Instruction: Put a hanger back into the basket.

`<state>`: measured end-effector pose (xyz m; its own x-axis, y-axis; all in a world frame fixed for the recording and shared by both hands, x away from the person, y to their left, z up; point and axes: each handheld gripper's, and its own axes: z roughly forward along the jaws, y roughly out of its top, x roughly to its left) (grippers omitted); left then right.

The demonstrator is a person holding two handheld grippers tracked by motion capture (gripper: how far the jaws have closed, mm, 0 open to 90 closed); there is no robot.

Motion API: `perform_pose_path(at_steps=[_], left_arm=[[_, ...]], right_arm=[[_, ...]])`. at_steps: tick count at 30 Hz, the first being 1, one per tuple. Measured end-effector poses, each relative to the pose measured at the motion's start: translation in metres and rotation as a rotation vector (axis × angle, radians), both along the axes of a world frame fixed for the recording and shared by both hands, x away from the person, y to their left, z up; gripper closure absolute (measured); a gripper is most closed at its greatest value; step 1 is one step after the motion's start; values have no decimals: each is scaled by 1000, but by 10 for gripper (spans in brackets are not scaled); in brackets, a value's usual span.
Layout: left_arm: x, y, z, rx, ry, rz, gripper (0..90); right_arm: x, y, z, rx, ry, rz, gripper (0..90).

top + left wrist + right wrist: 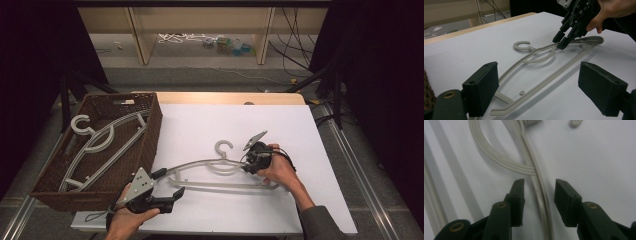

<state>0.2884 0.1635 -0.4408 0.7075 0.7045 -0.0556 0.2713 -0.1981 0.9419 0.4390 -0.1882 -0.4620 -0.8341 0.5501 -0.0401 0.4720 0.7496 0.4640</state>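
Two open jaws of the right gripper [537, 195] straddle the hanger [225, 172] shoulder (running lengthwise between them); the left gripper [167, 187], agape, waits near the tabletop's front edge.

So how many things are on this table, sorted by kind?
Hangers: 3 (one on the white table, two in the basket)
Wicker basket: 1
Hand-held grippers: 2 (left gripper, right gripper)
Total: 6
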Motion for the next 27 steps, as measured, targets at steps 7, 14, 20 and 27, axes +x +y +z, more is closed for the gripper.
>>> perform_pose_path(at_steps=[7,14,20,27], left_arm=[[0,1,1,4,5,19,171],[0,1,1,5,5,17,171],[0,-1,0,-3,19,14,172],[1,1,0,16,10,7,173]], right_arm=[[5,4,0,-24,27,11,707],[7,6,-1,-38,55,20,741],[9,10,0,-73,54,51,757],[7,18,2,-148,25,131,803]])
